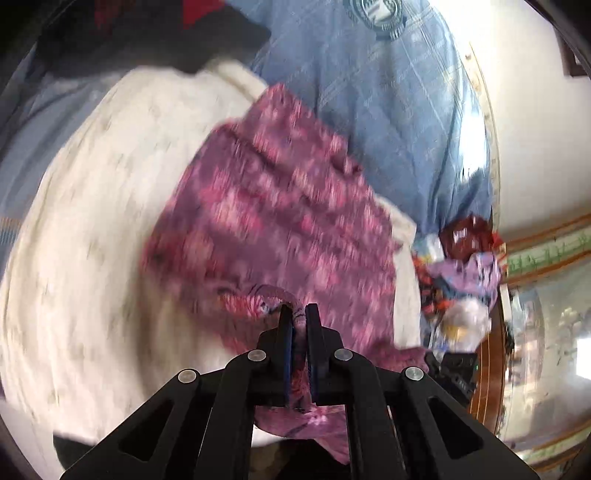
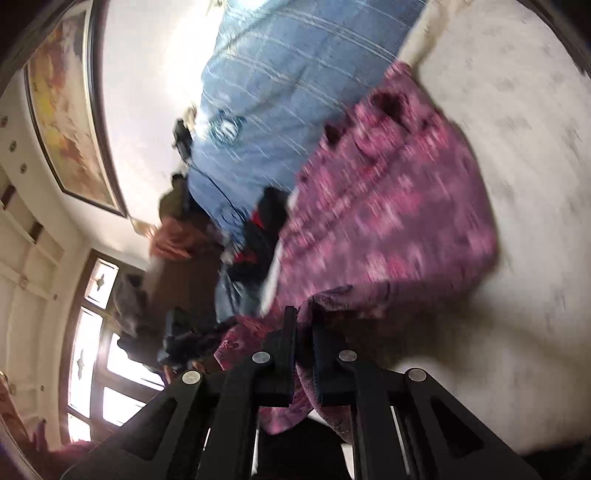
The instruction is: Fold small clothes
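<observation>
left gripper (image 1: 299,314) and right gripper (image 2: 304,317) each have their fingers clamped on an edge of the purple patterned cloth (image 1: 280,206), which spreads mid-frame over the white sheet (image 1: 92,221), blue blanket (image 1: 388,110) above.

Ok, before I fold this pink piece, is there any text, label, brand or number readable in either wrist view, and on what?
None can be read.
Round dark-and-white emblem on the blue quilted cover: there may be lettering, too blurred to read.
Pink patterned garment: no tag or print shows.
Framed picture on the wall: no legible text.
Clothes pile: too blurred to tell.
</observation>
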`<state>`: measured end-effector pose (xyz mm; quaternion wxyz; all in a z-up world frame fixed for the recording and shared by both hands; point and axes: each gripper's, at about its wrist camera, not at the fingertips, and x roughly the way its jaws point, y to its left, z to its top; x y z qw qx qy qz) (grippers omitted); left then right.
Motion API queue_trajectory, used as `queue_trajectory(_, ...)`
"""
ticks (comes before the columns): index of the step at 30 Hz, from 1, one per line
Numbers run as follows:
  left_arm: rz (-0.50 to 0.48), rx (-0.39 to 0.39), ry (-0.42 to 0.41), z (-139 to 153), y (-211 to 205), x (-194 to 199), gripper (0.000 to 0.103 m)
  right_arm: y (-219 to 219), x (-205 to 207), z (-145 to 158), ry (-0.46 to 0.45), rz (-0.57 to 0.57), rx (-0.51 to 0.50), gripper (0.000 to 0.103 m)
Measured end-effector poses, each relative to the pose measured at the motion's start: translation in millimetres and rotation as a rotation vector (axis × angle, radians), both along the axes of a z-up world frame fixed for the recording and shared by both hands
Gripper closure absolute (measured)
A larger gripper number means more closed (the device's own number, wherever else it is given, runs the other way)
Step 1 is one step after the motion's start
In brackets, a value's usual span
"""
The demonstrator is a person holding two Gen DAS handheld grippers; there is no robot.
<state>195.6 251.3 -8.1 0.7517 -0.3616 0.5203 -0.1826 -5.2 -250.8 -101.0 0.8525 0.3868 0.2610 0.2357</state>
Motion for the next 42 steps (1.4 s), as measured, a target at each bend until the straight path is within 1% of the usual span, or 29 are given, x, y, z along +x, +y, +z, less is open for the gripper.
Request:
queue_trajectory(2, 0.03, -0.007, -0.019, 6, 0, 27, 0.098, -9, 21, 14, -0.032, -0.014, 0.02, 0.096)
queue_trajectory(5, 0.07, 0.003, -0.048, 8, -4, 79, 0.098, -24, 51, 29, -0.071, -0.05, 0.05, 0.096)
queue_trajectory(7, 0.11, 0.039, -0.053, 2, -9, 122, 0.098, -41, 81, 37, -0.08, -0.099, 0.074, 0.096)
queue_trajectory(9, 0.143, 0.082, -0.039, -11, -12, 153, 0.098, -57, 105, 39, -0.074, -0.143, 0.085, 0.096)
queue_trajectory(11, 0.167, 0.171, 0.011, -31, -17, 181, 0.098, -72, 128, 33, -0.038, -0.199, 0.088, 0.096)
queue_trajectory(12, 0.172, 0.197, 0.065, -51, -19, 196, 0.098, -80, 141, 27, 0.002, -0.235, 0.077, 0.094)
queue_trajectory(14, 0.181, 0.208, 0.144, -75, -20, 210, 0.098, -90, 161, 15, 0.084, -0.278, 0.051, 0.092)
queue_trajectory(15, 0.185, 0.18, 0.173, -86, -18, 213, 0.098, -93, 169, 8, 0.124, -0.292, 0.038, 0.092)
queue_trajectory(16, 0.188, 0.133, 0.185, -92, -15, 213, 0.098, -93, 173, 4, 0.141, -0.294, 0.044, 0.092)
queue_trajectory(18, 0.165, 0.101, 0.165, -88, -12, 212, 0.096, -91, 172, 6, 0.138, -0.291, 0.031, 0.089)
queue_trajectory(19, 0.142, 0.108, 0.15, -84, -11, 212, 0.095, -89, 170, 11, 0.128, -0.284, 0.014, 0.086)
queue_trajectory(20, 0.125, 0.128, 0.138, -77, -9, 212, 0.092, -86, 167, 17, 0.116, -0.272, -0.013, 0.082)
queue_trajectory(21, 0.107, 0.146, 0.117, -68, -7, 211, 0.088, -83, 163, 23, 0.105, -0.267, -0.05, 0.073)
queue_trajectory(22, 0.092, 0.157, 0.088, -59, -6, 208, 0.075, -81, 158, 29, 0.093, -0.265, -0.082, 0.065)
queue_trajectory(23, 0.087, 0.174, 0.055, -47, -4, 205, 0.063, -80, 154, 33, 0.082, -0.265, -0.095, 0.063)
queue_trajectory(25, 0.081, 0.228, -0.029, -21, -3, 194, 0.055, -77, 140, 41, 0.038, -0.268, -0.118, 0.054)
queue_trajectory(27, 0.042, 0.254, -0.11, 2, -6, 175, 0.054, -74, 132, 45, 0.023, -0.275, -0.143, 0.05)
queue_trajectory(28, 0.016, 0.279, -0.137, 8, -6, 167, 0.051, -73, 127, 44, 0.023, -0.268, -0.165, 0.049)
queue_trajectory(29, -0.014, 0.324, -0.16, 11, -10, 157, 0.046, -70, 125, 43, 0.04, -0.255, -0.193, 0.049)
queue_trajectory(30, -0.049, 0.377, -0.179, 12, -18, 148, 0.045, -67, 124, 41, 0.057, -0.239, -0.211, 0.049)
queue_trajectory(31, -0.09, 0.429, -0.188, 9, -27, 140, 0.043, -64, 124, 38, 0.067, -0.207, -0.217, 0.049)
queue_trajectory(33, -0.163, 0.496, -0.174, 0, -45, 130, 0.043, -54, 131, 31, 0.107, -0.141, -0.231, 0.047)
queue_trajectory(35, -0.231, 0.51, -0.13, -15, -61, 127, 0.045, -48, 146, 25, 0.191, -0.112, -0.244, 0.047)
queue_trajectory(36, -0.245, 0.506, -0.114, -19, -68, 132, 0.045, -45, 155, 24, 0.227, -0.105, -0.239, 0.047)
queue_trajectory(37, -0.258, 0.507, -0.099, -23, -75, 138, 0.045, -44, 163, 25, 0.239, -0.099, -0.222, 0.047)
queue_trajectory(39, -0.251, 0.554, -0.078, -30, -86, 156, 0.045, -45, 177, 38, 0.193, -0.098, -0.154, 0.047)
queue_trajectory(40, -0.22, 0.598, -0.069, -30, -90, 171, 0.048, -49, 181, 46, 0.161, -0.114, -0.122, 0.047)
queue_trajectory(41, -0.176, 0.631, -0.066, -29, -91, 187, 0.054, -52, 184, 54, 0.132, -0.135, -0.098, 0.047)
queue_trajectory(42, -0.136, 0.646, -0.063, -26, -89, 198, 0.057, -59, 186, 64, 0.086, -0.178, -0.076, 0.046)
